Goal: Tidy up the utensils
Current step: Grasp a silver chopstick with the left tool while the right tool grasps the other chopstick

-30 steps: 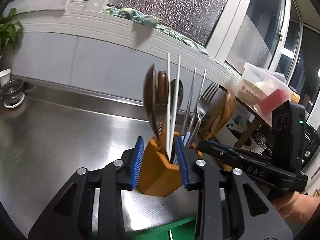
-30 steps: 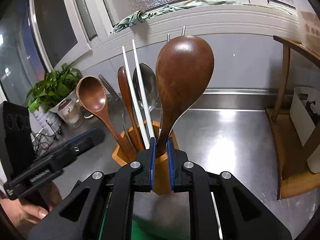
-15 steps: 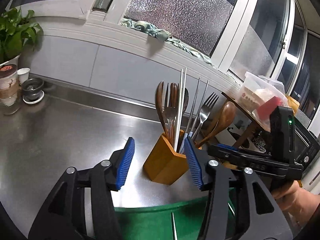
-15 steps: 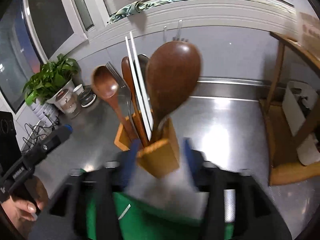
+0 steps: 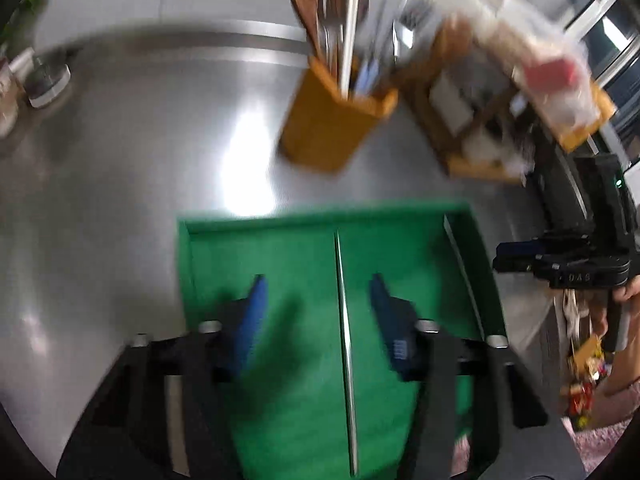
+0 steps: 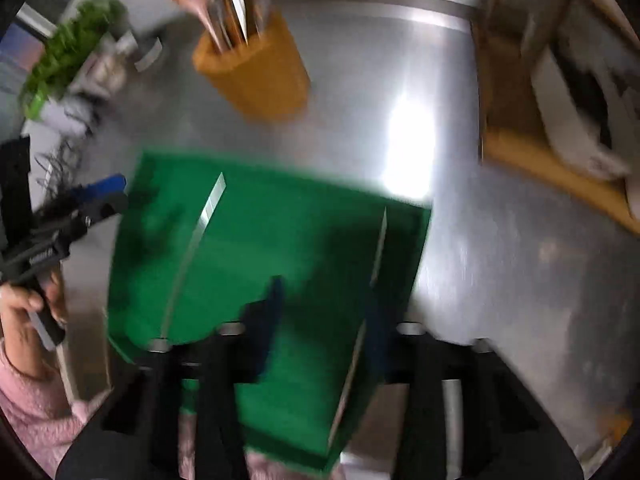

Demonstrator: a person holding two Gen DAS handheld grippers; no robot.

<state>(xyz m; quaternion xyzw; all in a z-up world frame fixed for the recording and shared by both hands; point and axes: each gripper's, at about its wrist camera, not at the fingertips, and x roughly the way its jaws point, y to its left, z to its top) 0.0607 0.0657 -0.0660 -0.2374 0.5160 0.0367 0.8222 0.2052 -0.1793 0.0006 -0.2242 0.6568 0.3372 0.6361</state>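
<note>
An orange wooden utensil holder stands on the steel counter, filled with wooden spoons, forks and white chopsticks; it also shows in the right wrist view. A green tray lies in front of it, with a metal chopstick in the middle and another along its right wall. My left gripper is open and empty above the tray. My right gripper is open and empty above the tray, where two metal chopsticks lie. Both views are blurred.
A wooden rack with bags and boxes stands right of the holder. A potted plant and small cups sit at the counter's far left. The right gripper shows in the left wrist view.
My right gripper let go of the large wooden spoon, now in the holder, and opened. Both grippers pulled back from the holder and tilted down over the green tray.
</note>
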